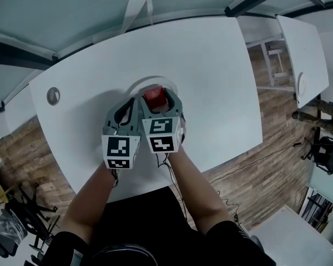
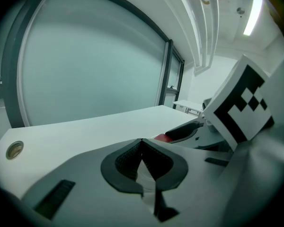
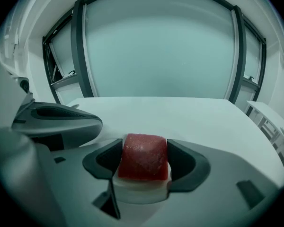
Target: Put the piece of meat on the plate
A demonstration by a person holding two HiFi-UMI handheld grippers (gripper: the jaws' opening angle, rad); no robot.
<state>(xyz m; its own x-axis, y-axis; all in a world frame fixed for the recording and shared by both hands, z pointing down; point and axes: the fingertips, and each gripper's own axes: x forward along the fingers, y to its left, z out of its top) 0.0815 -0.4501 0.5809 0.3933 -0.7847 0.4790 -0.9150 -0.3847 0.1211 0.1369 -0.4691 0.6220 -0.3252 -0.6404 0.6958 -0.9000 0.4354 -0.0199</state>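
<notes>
Since our right gripper [image 1: 156,97] is clamped on the piece of meat [image 3: 143,154] over the plate [image 1: 134,85], we're at the set-down: lower, then let go. Left gripper [image 2: 141,150] is closed on nothing. Meat's red side up, white layer underneath. It looks roughly cubic, so probably no clear long axis.

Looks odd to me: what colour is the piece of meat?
The piece of meat is red over a white layer, best seen in the right gripper view.
</notes>
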